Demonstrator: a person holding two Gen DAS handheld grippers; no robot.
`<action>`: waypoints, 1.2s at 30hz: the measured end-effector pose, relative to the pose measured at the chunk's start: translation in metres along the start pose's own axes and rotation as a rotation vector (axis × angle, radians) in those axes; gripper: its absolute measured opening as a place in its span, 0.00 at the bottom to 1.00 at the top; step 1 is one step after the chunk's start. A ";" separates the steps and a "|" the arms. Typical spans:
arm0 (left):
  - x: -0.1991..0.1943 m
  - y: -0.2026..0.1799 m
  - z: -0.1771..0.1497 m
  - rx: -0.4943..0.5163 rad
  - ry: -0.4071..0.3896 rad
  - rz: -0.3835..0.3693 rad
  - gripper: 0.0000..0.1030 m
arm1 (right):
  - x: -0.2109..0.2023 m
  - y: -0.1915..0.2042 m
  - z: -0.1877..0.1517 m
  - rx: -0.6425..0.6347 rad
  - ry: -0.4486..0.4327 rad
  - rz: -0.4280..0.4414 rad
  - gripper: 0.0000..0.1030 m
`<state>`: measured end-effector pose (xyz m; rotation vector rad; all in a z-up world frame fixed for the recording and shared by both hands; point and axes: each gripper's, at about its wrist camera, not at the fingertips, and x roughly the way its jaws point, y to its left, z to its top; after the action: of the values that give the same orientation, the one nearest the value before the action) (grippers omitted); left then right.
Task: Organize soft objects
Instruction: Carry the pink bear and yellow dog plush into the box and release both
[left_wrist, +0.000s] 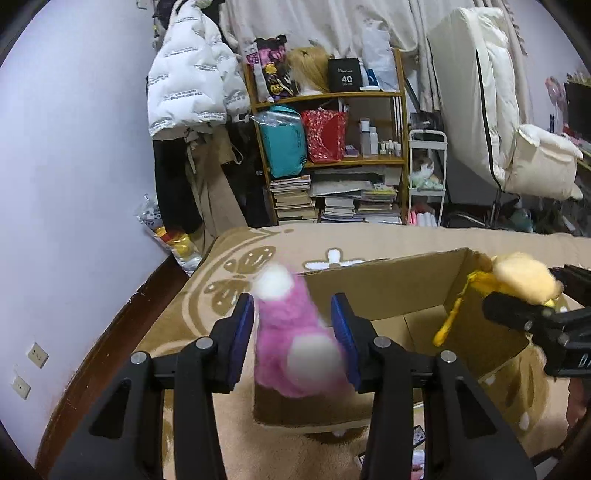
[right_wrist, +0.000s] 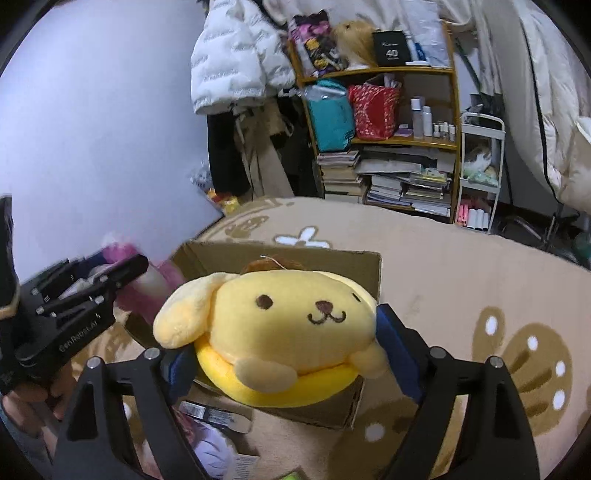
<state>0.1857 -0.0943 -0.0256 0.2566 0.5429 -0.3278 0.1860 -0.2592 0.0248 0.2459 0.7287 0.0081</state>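
Observation:
An open cardboard box stands on the beige rug. A pink and white plush toy, blurred, sits between the blue pads of my left gripper, above the box's near left corner; a gap shows on each side of it. My right gripper is shut on a yellow dog plush and holds it over the box. The yellow plush also shows at the right in the left wrist view, over the box's right wall. The left gripper and pink toy show at the left in the right wrist view.
A wooden shelf with books, bags and bottles stands behind the rug, next to hanging coats and a white trolley. Small packets lie on the rug in front of the box. The wall is at the left.

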 end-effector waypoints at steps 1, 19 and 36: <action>0.002 -0.002 0.000 0.005 0.002 -0.001 0.52 | 0.002 0.001 0.000 -0.014 0.006 -0.003 0.89; -0.027 0.010 0.004 -0.035 0.019 0.062 0.99 | -0.024 0.005 -0.005 -0.013 -0.020 0.007 1.00; -0.085 0.024 -0.036 -0.081 0.094 0.075 0.99 | -0.082 0.021 -0.049 -0.014 0.003 0.039 1.00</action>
<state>0.1090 -0.0410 -0.0057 0.2139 0.6359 -0.2215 0.0940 -0.2360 0.0481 0.2470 0.7268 0.0508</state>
